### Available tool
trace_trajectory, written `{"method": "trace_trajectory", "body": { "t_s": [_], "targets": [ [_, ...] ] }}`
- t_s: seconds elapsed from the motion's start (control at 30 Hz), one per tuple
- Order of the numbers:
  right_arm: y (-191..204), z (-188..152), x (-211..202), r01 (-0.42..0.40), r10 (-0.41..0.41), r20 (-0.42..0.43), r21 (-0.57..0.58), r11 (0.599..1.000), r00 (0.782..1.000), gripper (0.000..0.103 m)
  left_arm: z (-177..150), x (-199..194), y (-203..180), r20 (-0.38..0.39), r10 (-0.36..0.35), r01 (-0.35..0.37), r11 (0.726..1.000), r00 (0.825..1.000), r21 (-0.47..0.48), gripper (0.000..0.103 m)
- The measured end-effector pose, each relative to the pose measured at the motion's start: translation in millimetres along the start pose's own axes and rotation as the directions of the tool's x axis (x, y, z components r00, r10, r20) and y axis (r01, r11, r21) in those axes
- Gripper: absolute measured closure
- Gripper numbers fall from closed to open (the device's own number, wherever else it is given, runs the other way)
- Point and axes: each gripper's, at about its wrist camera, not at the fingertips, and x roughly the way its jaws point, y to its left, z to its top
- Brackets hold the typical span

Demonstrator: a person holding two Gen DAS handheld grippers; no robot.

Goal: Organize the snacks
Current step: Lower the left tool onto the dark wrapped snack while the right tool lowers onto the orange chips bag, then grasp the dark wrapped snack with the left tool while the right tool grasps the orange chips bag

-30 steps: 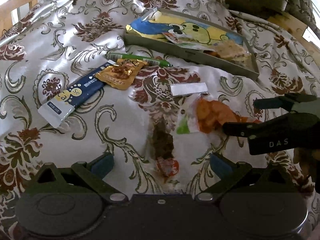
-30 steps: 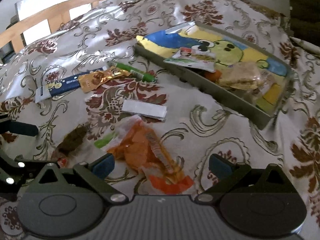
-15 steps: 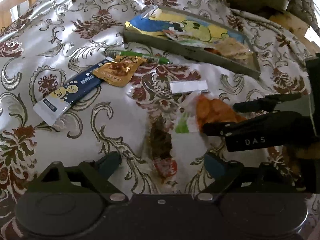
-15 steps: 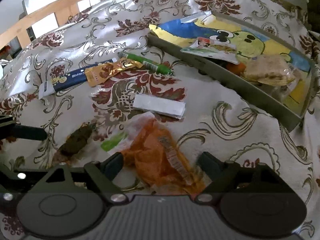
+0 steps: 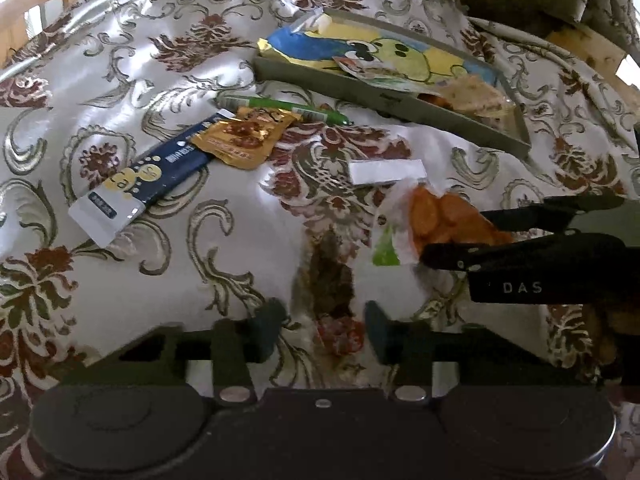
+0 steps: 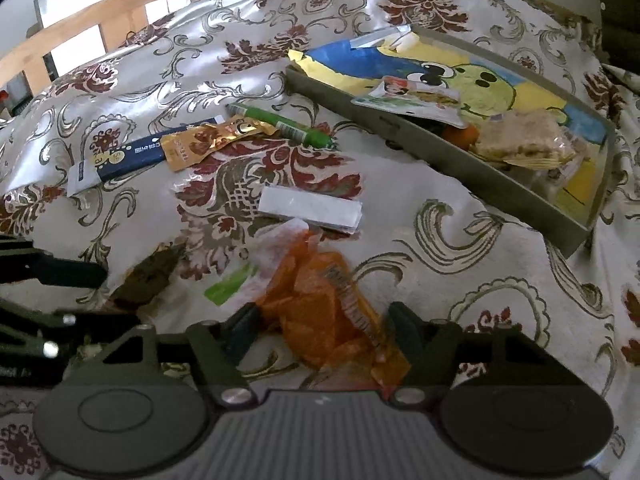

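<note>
We have the left hand-held gripper (image 5: 325, 330) closing around the dark snack packet (image 5: 330, 280), bottom centre, pads not yet touching it. Right hand-held gripper (image 6: 320, 330) is closing on the orange snack bag (image 6: 324, 312), lower centre, contact unclear; tray (image 6: 460, 160) sits upper right.

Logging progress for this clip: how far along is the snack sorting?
Done: a few packs lie in the tray. In hand: both jaws have just been closing, the left gripper around the brown packet, not yet touching it, the right gripper around the orange bag; a firm grip is unclear. Left: green stick, gold packet, blue bar and white packet lie on the cloth.
</note>
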Motion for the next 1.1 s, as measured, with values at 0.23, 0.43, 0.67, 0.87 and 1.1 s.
{"method": "trace_trajectory", "body": {
  "t_s": [0.23,0.43,0.67,0.87,1.1],
  "targets": [
    [2,1,-5,0.008,-0.008,0.011,-0.008,1.0,1.0,0.04,-1,4,3,-0.014,-0.035,0.034,0.999,0.999,-0.033,0.067],
    [-2,0,-1,-0.018,0.018,0.023,0.009,1.0,1.0,0.037,-1,9,2,-0.028,-0.044,0.043,0.998,0.999,-0.049,0.065],
    [1,1,1,-0.008,0.008,-0.003,0.017,1.0,1.0,0.041,-1,3,3,0.006,-0.05,0.05,0.998,0.999,-0.048,0.08],
    [2,-2,-5,-0.004,0.007,-0.034,0.094,0.996,0.999,0.044,-2,5,2,0.006,-0.053,0.053,0.998,0.999,-0.039,0.08],
    [3,-8,-20,-0.009,0.012,-0.023,0.129,0.992,1.0,0.045,-4,-9,-8,0.075,-0.085,0.084,0.996,0.994,0.017,0.09]
  ]
}}
